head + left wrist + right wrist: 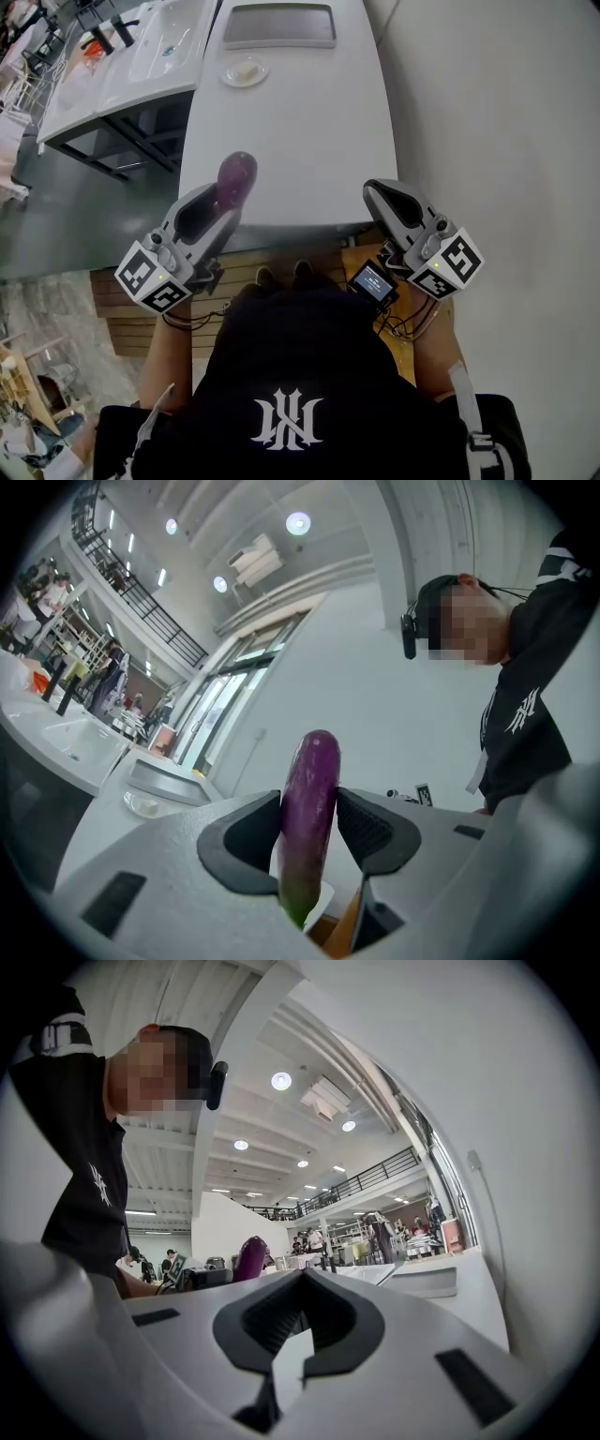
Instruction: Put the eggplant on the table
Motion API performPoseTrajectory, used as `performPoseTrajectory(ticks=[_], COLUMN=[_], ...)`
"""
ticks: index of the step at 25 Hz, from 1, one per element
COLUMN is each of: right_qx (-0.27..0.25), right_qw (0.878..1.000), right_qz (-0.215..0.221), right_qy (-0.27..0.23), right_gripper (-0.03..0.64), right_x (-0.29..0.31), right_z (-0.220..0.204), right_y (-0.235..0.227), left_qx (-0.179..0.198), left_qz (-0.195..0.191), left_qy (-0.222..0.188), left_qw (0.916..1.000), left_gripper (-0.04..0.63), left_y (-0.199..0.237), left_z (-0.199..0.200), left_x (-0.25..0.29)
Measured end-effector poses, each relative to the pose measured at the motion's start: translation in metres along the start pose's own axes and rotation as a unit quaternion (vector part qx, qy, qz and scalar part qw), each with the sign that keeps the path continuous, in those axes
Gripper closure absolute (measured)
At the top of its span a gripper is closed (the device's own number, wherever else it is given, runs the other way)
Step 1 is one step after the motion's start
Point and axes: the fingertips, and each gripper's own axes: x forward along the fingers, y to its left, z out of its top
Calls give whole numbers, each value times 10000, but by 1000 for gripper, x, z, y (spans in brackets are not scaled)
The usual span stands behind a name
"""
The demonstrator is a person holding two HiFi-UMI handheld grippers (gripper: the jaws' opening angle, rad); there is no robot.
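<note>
Light: bright, from ceiling lamps [298, 522]
Glare: sheen on eggplant [311, 789]
Edges: bowed, dark-cornered
Background: perhaps soft

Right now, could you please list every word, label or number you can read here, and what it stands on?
No text can be read.
Shirt: a white emblem, no legible letters.
Small screen: too small to read.
Marker cubes: square patterns only.
</note>
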Motion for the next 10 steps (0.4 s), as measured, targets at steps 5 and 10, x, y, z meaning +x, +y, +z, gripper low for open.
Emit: performPoseTrajectory(ticks=[5, 10], right_qx=[-35, -52], right_qw=[10000, 10000], right_qz=[62, 60], right_qy=[41, 37], right_gripper=[614, 614], right_x=[0, 5], right_z=[-2, -7], right_y=[15, 19], left_qx=[28, 46], left_qz=[-12, -48], left_qy=[-8, 3], left_qw=[10000, 10000], left_gripper=[411, 411], left_y=[-11, -9], left_z=[-1, -4], left_x=[-11, -17])
